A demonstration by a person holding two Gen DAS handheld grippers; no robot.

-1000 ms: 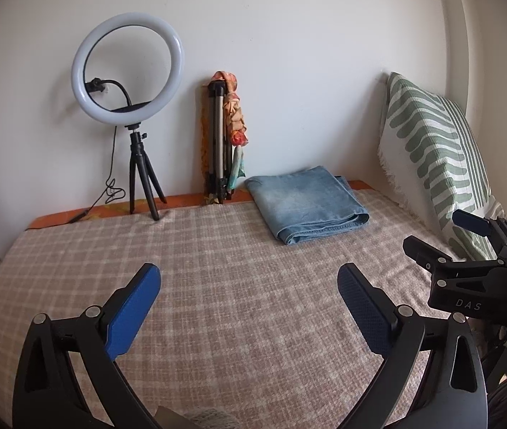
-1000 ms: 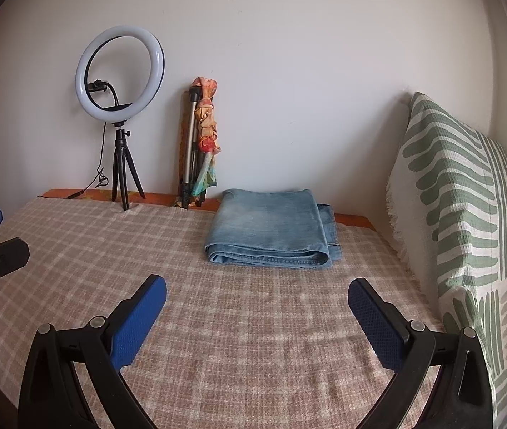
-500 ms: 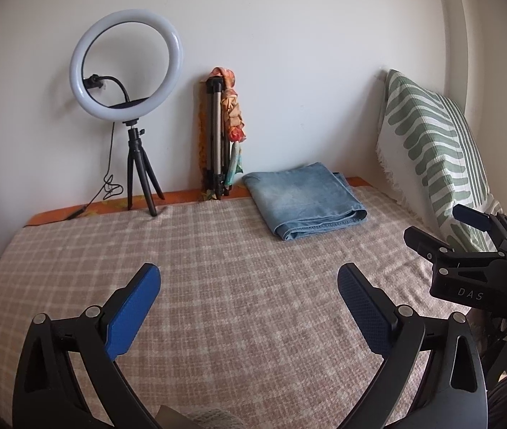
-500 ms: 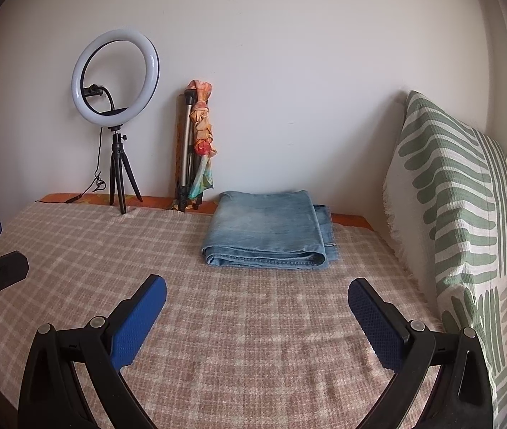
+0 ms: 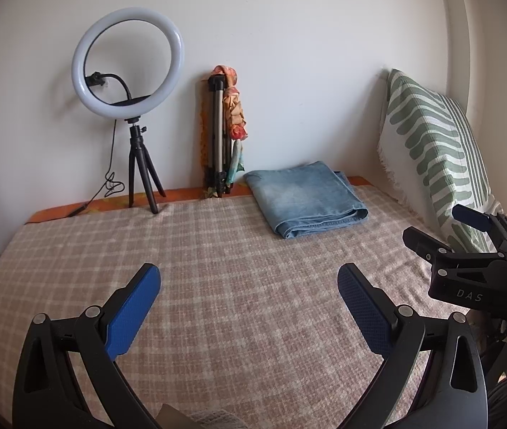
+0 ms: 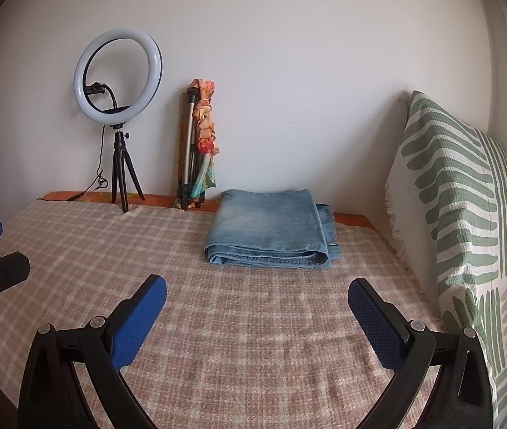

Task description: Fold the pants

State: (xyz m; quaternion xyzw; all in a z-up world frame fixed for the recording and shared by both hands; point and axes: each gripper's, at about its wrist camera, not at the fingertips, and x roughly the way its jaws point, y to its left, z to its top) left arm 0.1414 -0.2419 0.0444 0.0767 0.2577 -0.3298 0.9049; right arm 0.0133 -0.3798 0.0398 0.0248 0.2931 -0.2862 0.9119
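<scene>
Left gripper (image 5: 249, 284): jaws spread wide, holding nothing, above the checked bed cover (image 5: 217, 268). Right gripper (image 6: 256, 298): jaws likewise spread and empty, over the same cover. Neither touches any cloth.

The folded jeans (image 6: 271, 228) lie as a compact, layered bundle at the far edge of the bed, well apart from both grippers, near the green-patterned pillow (image 6: 467, 221) and just beside the collapsed tripod (image 6: 190, 150) against the wall. A ring light (image 5: 128, 62) stands further left.

Over the last second both views have drawn slightly back and the bundle has not shifted. Judgement: folding appears complete; the grippers are retreating.
</scene>
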